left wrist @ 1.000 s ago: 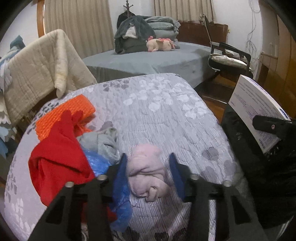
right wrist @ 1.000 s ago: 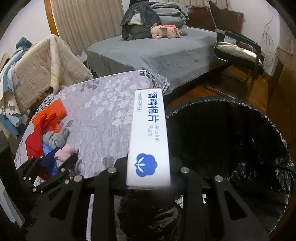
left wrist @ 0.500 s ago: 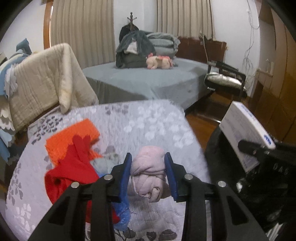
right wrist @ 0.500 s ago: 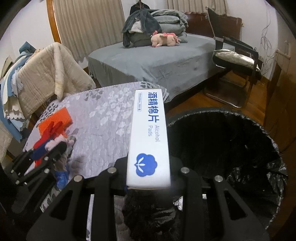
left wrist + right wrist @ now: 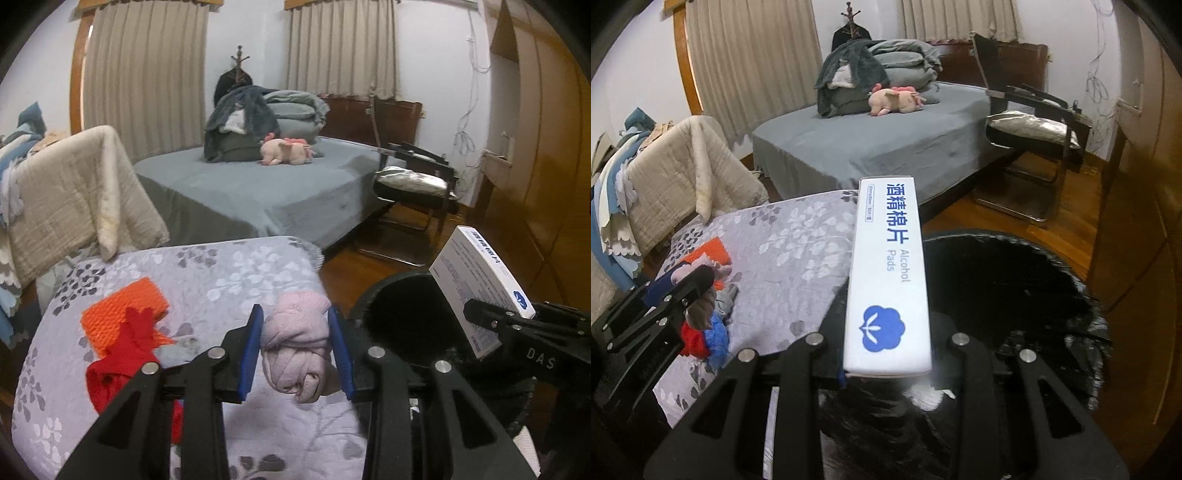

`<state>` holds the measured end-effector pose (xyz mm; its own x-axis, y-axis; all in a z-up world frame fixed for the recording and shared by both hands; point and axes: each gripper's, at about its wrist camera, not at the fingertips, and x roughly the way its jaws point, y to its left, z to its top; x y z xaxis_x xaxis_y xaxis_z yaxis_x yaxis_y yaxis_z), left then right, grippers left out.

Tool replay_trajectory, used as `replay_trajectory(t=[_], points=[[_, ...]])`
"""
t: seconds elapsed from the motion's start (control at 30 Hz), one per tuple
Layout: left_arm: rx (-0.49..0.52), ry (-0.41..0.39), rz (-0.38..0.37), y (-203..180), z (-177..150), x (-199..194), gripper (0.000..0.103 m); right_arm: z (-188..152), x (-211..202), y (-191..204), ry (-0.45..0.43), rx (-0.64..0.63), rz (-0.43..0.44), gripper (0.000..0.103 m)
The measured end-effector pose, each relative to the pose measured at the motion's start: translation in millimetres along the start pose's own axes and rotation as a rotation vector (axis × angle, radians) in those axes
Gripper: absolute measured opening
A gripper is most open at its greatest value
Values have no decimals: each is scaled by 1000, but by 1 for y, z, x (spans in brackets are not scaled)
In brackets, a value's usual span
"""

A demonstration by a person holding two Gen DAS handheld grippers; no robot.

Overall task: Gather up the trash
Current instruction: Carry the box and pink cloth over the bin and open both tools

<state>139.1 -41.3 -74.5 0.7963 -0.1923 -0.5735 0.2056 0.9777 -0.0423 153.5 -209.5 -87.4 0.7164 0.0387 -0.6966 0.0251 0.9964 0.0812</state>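
We hold a knotted pink cloth bundle [image 5: 295, 343] clamped in our left gripper [image 5: 297, 350], lifted above the floral quilted table cover [image 5: 229, 269] near its rounded edge. Our right gripper [image 5: 886, 365] grips a smooth white alcohol-pads box [image 5: 888, 273] over the crinkled black-lined trash bin [image 5: 1015, 295]. Bare wooden floor [image 5: 1067, 221] lies beyond.

Walls [image 5: 436, 44]: painted white.
Windows: covered by beige curtains [image 5: 144, 74].
Floor [image 5: 1067, 218]: laid in brown wood.
Bed [image 5: 266, 188]: covered in grey, bedding piled at its head.
Chair [image 5: 413, 184]: black-framed, placed beside the bed.
Wardrobe [image 5: 535, 155]: wooden, set at right.
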Motion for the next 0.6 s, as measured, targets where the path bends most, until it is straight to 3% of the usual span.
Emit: replay_trajectory(t=[0.6], points=[[108,69,-231,-105,-8,38,36,-31,-5,-91,28,109,-172,29]])
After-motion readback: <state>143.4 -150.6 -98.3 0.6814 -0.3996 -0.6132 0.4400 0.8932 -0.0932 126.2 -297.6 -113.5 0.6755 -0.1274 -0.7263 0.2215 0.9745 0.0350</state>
